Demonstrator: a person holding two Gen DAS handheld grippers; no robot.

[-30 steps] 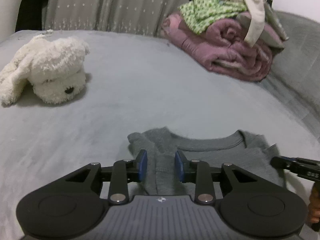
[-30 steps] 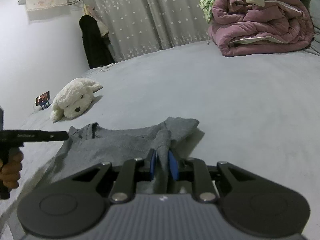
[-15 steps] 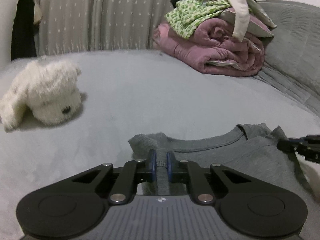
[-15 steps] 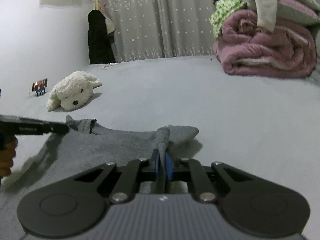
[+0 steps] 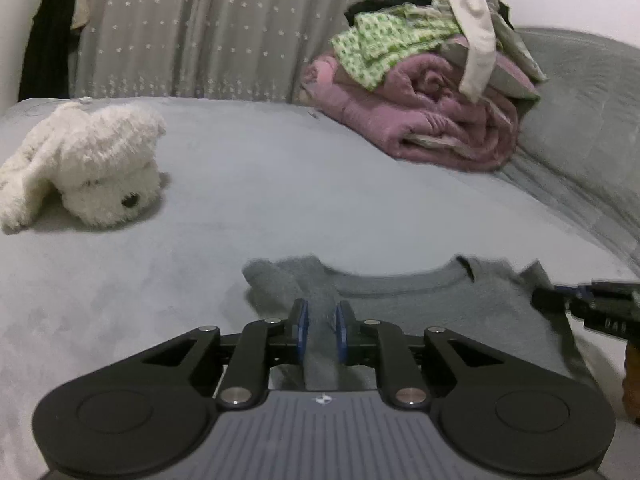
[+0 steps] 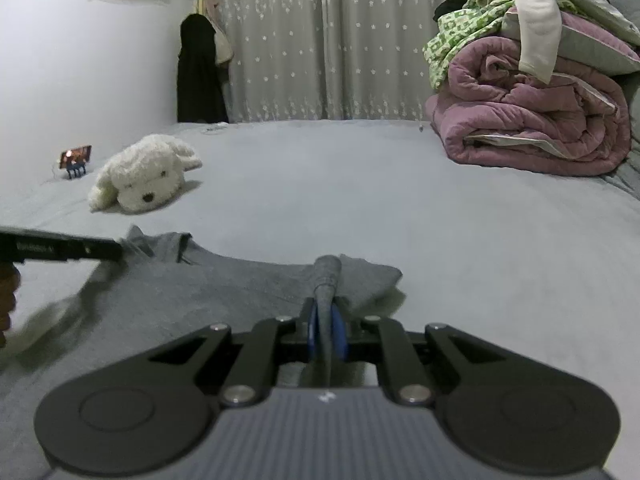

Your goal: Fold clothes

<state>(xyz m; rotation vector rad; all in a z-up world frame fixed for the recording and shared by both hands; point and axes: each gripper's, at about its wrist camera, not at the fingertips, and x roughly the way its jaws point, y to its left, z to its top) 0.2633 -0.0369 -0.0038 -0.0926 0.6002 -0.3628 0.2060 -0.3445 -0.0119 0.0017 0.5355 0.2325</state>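
A grey T-shirt (image 5: 420, 300) lies on the grey bed, collar facing away from me. In the left wrist view my left gripper (image 5: 321, 312) holds a bunched fold at the shirt's left shoulder; the cloth fills the gap between the blue pads while the jaws are opening slightly. The right gripper's tip (image 5: 560, 300) shows at the shirt's other shoulder. In the right wrist view my right gripper (image 6: 327, 312) is shut on a pinched ridge of the same T-shirt (image 6: 200, 280) near its right sleeve. The left gripper's finger (image 6: 108, 249) reaches in from the left edge, with a hand behind it.
A white plush dog (image 5: 88, 168) lies on the bed at the left. A rolled pink quilt (image 5: 432, 128) topped with loose clothes sits at the back right beside a grey cushion (image 5: 580, 120). Dotted curtains (image 6: 320, 40) and a hanging dark garment (image 6: 200, 80) stand behind the bed.
The left jaws stood open around the shoulder fold, then closed on it. The right jaws tightened on their fold. Both views have rolled a little.
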